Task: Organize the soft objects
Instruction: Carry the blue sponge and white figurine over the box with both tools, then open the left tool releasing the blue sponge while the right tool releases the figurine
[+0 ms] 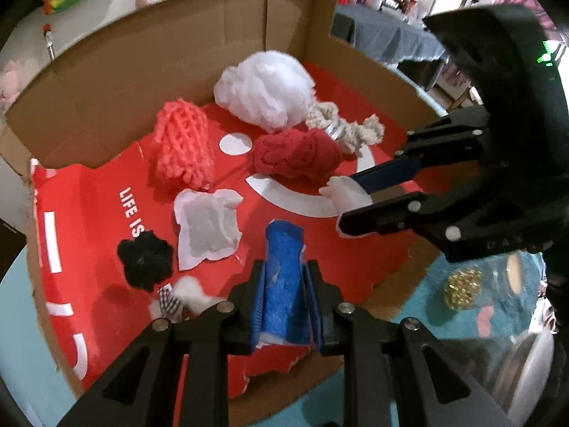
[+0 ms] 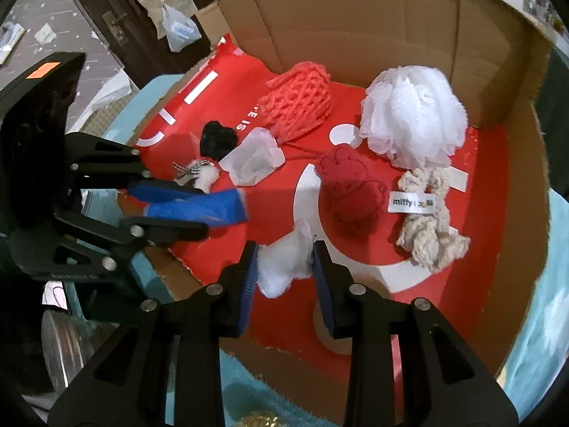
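Cardboard box [image 1: 106, 82] with a red printed floor holds the soft things: a white mesh puff [image 1: 265, 89] at the far side, a coral net sponge [image 1: 183, 146] to its left, a dark red yarn bundle [image 1: 297, 158] beside a cream rope toy [image 1: 343, 126], and a black pom [image 1: 145, 261] near the left edge. Left gripper [image 1: 284, 304] pinches a blue sponge [image 1: 286, 284] over the near edge. Right gripper [image 2: 284, 272] pinches a white fluffy wad [image 2: 286, 267] above the floor.
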Demonstrator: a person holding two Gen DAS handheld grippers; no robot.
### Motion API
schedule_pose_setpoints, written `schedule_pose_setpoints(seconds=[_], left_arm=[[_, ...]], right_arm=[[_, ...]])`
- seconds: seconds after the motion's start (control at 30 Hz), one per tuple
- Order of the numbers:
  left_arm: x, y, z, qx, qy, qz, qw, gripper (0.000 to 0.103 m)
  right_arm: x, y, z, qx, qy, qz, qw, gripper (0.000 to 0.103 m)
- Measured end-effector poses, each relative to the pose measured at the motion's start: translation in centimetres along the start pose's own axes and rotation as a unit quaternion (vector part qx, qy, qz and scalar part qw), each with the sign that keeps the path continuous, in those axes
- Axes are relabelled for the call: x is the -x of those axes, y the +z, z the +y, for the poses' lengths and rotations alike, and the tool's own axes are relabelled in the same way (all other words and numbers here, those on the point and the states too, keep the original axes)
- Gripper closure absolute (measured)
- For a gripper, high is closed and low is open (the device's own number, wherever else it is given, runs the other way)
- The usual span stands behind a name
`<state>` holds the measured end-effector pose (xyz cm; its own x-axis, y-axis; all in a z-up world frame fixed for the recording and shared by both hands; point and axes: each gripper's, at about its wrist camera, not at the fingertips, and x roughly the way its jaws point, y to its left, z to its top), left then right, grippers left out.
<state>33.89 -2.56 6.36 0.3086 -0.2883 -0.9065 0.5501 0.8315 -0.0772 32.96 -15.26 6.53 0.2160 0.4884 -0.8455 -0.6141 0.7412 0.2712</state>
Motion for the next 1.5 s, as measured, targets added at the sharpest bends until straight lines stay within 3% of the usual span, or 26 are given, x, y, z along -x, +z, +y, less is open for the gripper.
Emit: schedule_pose_setpoints(seconds=[0.37, 0.43, 0.5, 0.63, 0.73, 0.87, 0.97, 1.07, 1.27, 1.5], left_arm=[[-2.1, 0.7, -0.3, -0.005, 0.009, 0.024, 0.9997, 0.079], [-2.2, 0.8, -0.3, -0.003, 0.009, 0.024, 0.9997, 0.078], [-2.6, 0.9, -0.6, -0.003, 0.011, 0.023, 0.9997, 0.076], [-2.2, 0.9, -0.5, -0.001, 0.012, 0.014, 0.9998, 0.06], [-1.4, 0.6, -0.3, 0.005, 0.014, 0.002, 0.9999, 0.055], [0.6, -0.1, 0.0, 0.02, 0.023, -0.021, 0.9993, 0.039], [2.3, -0.9, 0.4, 0.051, 0.046, -0.043, 0.9967, 0.03], [3.7, -2.1, 0.9, 0.096, 0.062, -0.058, 0.9917, 0.023], [5.7, -4.1, 0.9, 0.147, 0.091, -0.077, 0.9819, 0.012], [5.6, -5.4, 0.6, 0.185, 0.107, -0.082, 0.9734, 0.009]], right_arm=[[-2.6, 0.5, -0.3, 0.003, -0.022, 0.047, 0.999, 0.072], [-2.9, 0.4, -0.4, 0.004, -0.025, 0.049, 0.998, 0.067], [-2.9, 0.4, -0.5, 0.003, -0.03, 0.048, 0.998, 0.054], [-2.8, 0.4, -0.5, 0.004, -0.034, 0.044, 0.998, 0.054], [-2.7, 0.4, -0.6, 0.004, -0.04, 0.04, 0.998, 0.054], [-1.7, 0.2, -0.6, -0.007, -0.05, 0.029, 0.998, 0.041], [-0.2, -0.2, -0.7, -0.022, -0.059, 0.012, 0.998, 0.04], [1.3, -0.7, -0.8, -0.048, -0.081, -0.006, 0.996, 0.029], [4.0, -2.5, -0.5, -0.108, -0.138, -0.04, 0.984, 0.026], [4.0, -4.6, 0.0, -0.146, -0.17, -0.049, 0.973, 0.026]])
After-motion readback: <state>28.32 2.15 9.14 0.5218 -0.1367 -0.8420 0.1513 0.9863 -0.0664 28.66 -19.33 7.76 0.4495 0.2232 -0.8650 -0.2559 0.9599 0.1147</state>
